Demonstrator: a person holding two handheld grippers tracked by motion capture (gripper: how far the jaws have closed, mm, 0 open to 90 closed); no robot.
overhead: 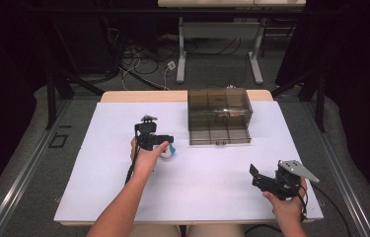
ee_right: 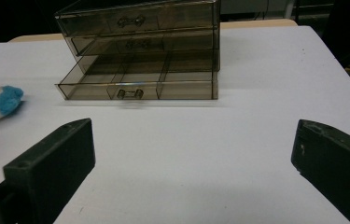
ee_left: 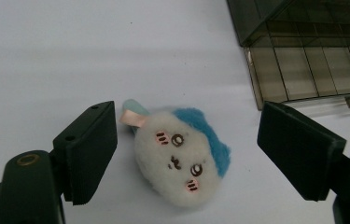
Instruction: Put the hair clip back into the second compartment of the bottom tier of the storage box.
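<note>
The white-and-blue plush toy (ee_left: 179,156) lies on the bench (overhead: 123,192) directly between the wide-spread jaws of the left hand-held gripper (ee_left: 186,154), its long axis slanting across the gap. The right hand-held gripper (ee_right: 191,163), also wide and empty, sits well apart, facing the smoked drawer organizer (ee_right: 140,51) and its pulled-out bottom drawer (ee_right: 137,86).

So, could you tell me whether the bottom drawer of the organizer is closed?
No, the bottom drawer stands pulled out, its empty compartments showing.

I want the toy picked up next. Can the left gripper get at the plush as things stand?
Probably yes: the left gripper is open, its jaws straddling the plush on the bare table, nothing between.
</note>
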